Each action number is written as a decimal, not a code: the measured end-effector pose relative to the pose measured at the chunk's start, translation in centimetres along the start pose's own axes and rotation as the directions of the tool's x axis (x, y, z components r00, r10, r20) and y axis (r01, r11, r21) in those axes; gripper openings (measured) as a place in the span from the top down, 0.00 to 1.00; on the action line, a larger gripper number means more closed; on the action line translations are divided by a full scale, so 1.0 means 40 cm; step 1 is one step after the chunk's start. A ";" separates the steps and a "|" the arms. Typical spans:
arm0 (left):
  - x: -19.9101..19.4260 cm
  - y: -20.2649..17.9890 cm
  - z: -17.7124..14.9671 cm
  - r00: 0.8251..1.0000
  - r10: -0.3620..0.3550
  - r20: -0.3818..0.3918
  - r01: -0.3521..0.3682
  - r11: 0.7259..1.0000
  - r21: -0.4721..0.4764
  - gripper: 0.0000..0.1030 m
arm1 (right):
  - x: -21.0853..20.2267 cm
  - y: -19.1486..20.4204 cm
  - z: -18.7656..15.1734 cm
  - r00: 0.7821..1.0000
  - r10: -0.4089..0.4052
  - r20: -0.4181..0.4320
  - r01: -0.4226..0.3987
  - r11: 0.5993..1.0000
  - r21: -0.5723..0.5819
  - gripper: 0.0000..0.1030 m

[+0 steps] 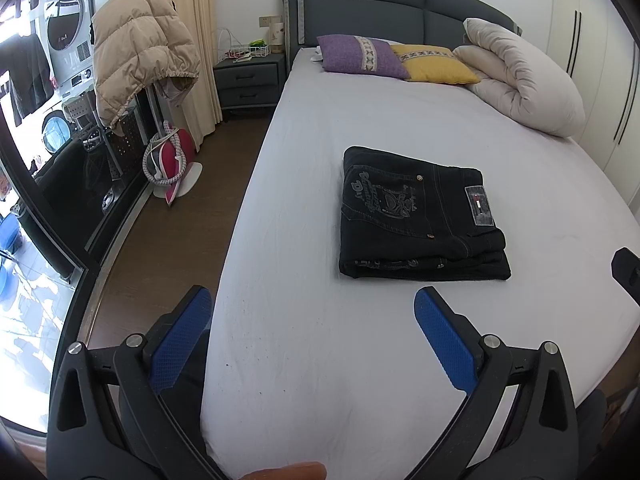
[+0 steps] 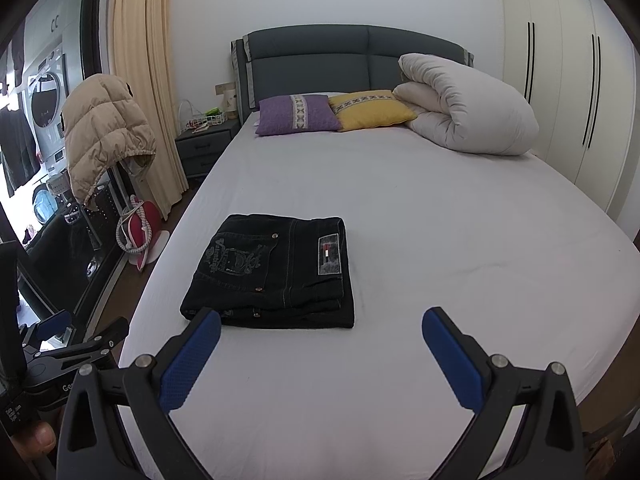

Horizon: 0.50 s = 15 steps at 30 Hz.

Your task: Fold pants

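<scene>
Black denim pants (image 1: 420, 216) lie folded into a compact rectangle on the white bed sheet (image 1: 320, 340), back pocket embroidery and label facing up. In the right wrist view the same folded pants (image 2: 276, 272) sit left of centre. My left gripper (image 1: 312, 304) is open, held above the foot of the bed, short of the pants and empty. My right gripper (image 2: 320, 322) is open too, nothing between its blue pads (image 2: 448, 356); its left fingertip overlaps the pants' near corner in the image. The left gripper's body (image 2: 60, 352) shows at that view's left edge.
A purple pillow (image 2: 296, 114), a yellow pillow (image 2: 370, 110) and a rolled white duvet (image 2: 468, 108) lie at the headboard. Left of the bed are a wood floor (image 1: 168, 240), a nightstand (image 1: 248, 80), a beige puffer jacket (image 1: 140, 48) and a pink iron (image 1: 170, 164). Wardrobes (image 2: 568, 80) line the right.
</scene>
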State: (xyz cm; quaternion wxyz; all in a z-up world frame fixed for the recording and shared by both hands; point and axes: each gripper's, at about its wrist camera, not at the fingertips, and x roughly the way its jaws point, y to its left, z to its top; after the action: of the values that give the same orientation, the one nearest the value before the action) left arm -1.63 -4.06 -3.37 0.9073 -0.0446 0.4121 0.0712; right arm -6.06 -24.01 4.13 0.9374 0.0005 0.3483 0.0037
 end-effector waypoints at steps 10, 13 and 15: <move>0.014 0.003 -0.010 1.000 -0.005 -0.010 0.005 1.000 0.003 0.00 | 0.005 0.004 -0.006 1.000 0.002 -0.006 -0.002 1.000 0.001 0.00; 0.015 0.001 -0.012 1.000 -0.004 -0.011 0.005 1.000 0.005 0.00 | 0.005 0.003 -0.008 1.000 0.002 -0.006 -0.002 1.000 0.000 0.00; 0.015 0.002 -0.014 1.000 -0.003 -0.014 0.003 1.000 0.005 0.00 | 0.005 0.004 -0.012 1.000 0.003 -0.008 -0.003 1.000 0.000 0.00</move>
State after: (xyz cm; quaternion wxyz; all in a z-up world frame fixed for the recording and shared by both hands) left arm -1.67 -4.01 -4.21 0.9047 -0.0433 0.4183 0.0685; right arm -6.23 -23.84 3.63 0.9360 0.0010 0.3519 0.0052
